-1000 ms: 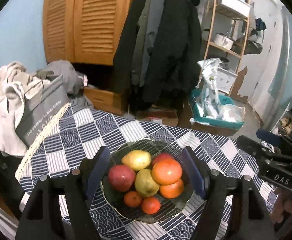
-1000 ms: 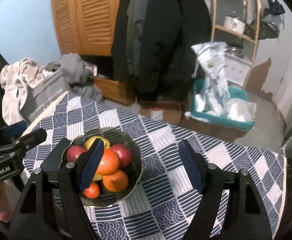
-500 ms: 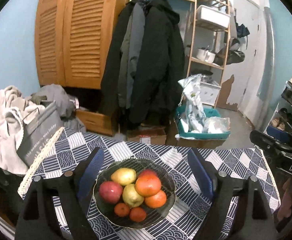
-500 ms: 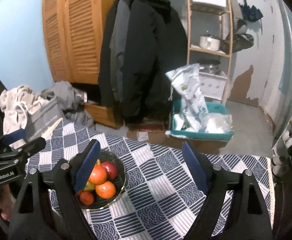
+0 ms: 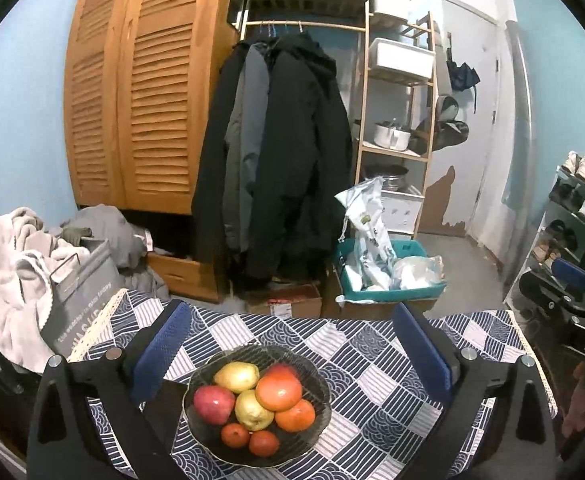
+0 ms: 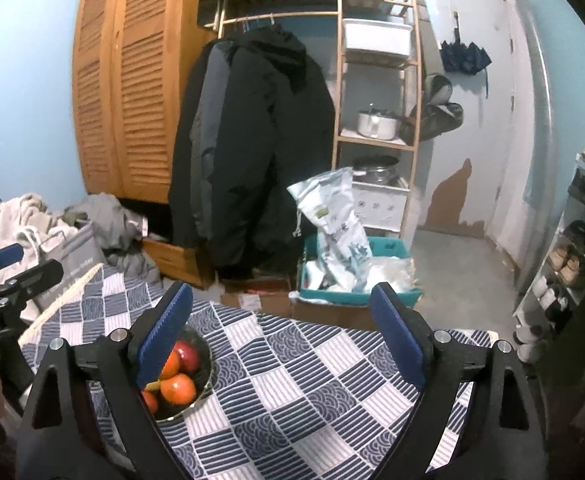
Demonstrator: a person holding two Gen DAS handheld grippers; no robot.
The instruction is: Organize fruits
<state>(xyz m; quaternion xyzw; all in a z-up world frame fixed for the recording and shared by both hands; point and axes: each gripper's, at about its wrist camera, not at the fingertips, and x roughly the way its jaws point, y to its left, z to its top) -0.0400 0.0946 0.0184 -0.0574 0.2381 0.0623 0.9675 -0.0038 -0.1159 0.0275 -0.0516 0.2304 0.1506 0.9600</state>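
Left gripper (image 5: 292, 344): jaws opening, wide apart, nothing held, above the bowl (image 5: 316, 432) of fruit (image 5: 278, 393) on the checked cloth (image 5: 372, 384). Right gripper (image 6: 282, 324): jaws opening, nothing between them, bowl behind its left finger (image 6: 166, 326)

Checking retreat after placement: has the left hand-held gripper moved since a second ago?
Yes. The left hand-held gripper has pulled up and back from the fruit bowl: the bowl looks smaller and the wardrobe shows far more height. Its jaws are opening, nothing between them.
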